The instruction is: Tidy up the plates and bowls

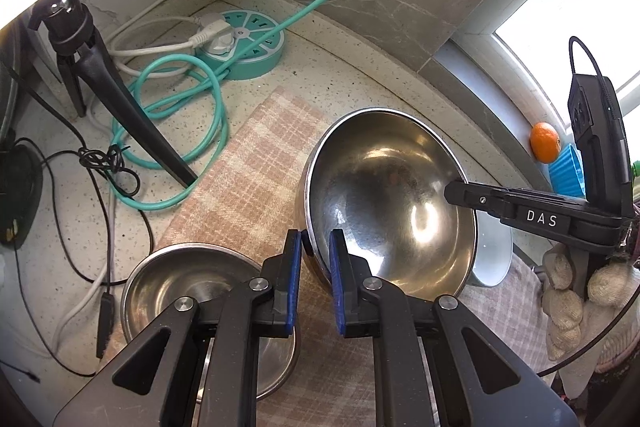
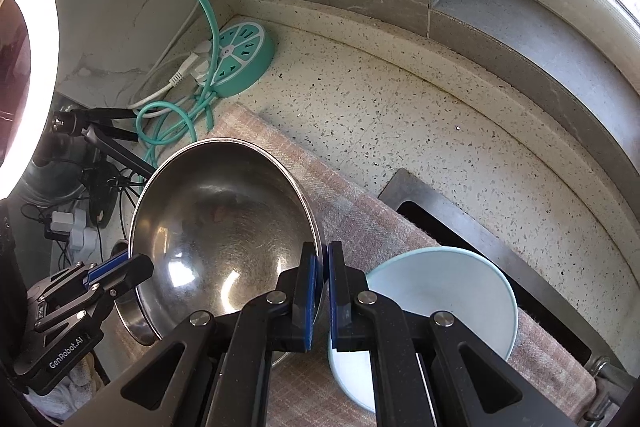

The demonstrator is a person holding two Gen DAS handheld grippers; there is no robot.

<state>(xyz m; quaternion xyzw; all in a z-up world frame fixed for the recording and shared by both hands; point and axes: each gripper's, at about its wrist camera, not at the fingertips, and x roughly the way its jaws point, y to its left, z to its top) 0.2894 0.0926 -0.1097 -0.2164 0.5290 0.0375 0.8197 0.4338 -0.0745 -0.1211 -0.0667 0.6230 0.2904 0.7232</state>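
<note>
**Steel bowl held at both rims**

On the speckled stone desk [image 2: 400, 115] lies a pink checked cloth [image 1: 256, 183]. Above it tilts the large shiny steel bowl [image 1: 384, 199], beside a pale blue ceramic bowl [image 2: 440, 283] and a smaller steel bowl [image 1: 180, 279] (a teal round power strip [image 1: 248, 43] sits behind). Left gripper [image 1: 316, 247] and right gripper [image 2: 322, 263], angled steeply down, each have their fingers clamped on its rim.
</note>
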